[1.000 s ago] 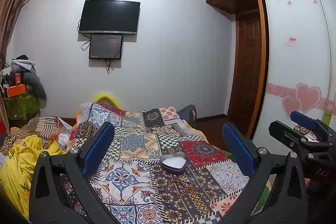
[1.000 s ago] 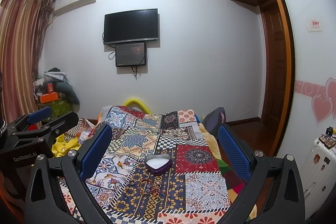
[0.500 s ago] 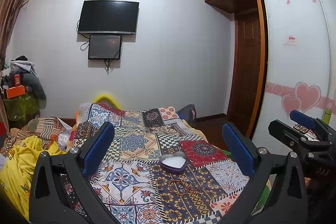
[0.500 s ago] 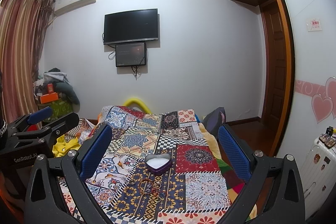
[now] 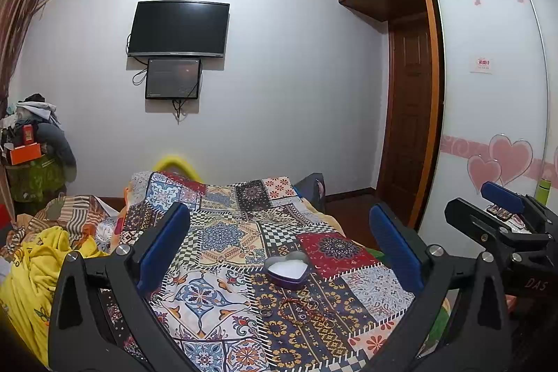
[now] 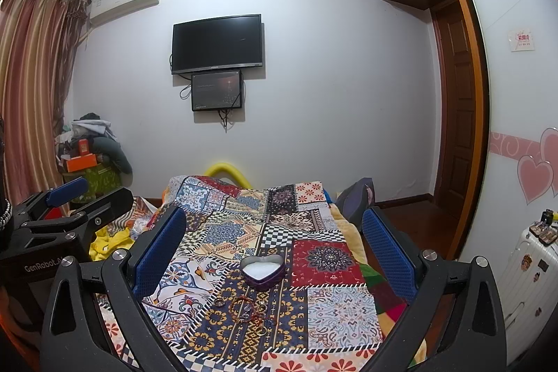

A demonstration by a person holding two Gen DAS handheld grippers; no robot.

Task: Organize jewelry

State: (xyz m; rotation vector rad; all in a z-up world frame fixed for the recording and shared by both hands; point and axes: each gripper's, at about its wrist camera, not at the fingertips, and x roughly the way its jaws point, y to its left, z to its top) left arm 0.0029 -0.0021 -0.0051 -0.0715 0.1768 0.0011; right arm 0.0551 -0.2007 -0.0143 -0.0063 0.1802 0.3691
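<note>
A purple heart-shaped tin (image 5: 287, 272) with a white lining sits open on the patchwork bed cover (image 5: 223, 239); it also shows in the right wrist view (image 6: 263, 270). In front of it lie a red bead bracelet (image 5: 296, 305) and several small rings (image 5: 265, 312), also seen in the right wrist view as the bracelet (image 6: 243, 308) and rings (image 6: 219, 302). My left gripper (image 5: 279, 243) is open and empty, held above the bed well short of the jewelry. My right gripper (image 6: 273, 239) is open and empty, likewise held back.
Yellow bedding (image 5: 31, 271) is heaped at the bed's left. A cluttered pile (image 6: 90, 149) stands by the curtain. A wardrobe (image 5: 488, 93) and a wooden door (image 5: 408, 128) are on the right. A white suitcase (image 6: 526, 271) stands at the right.
</note>
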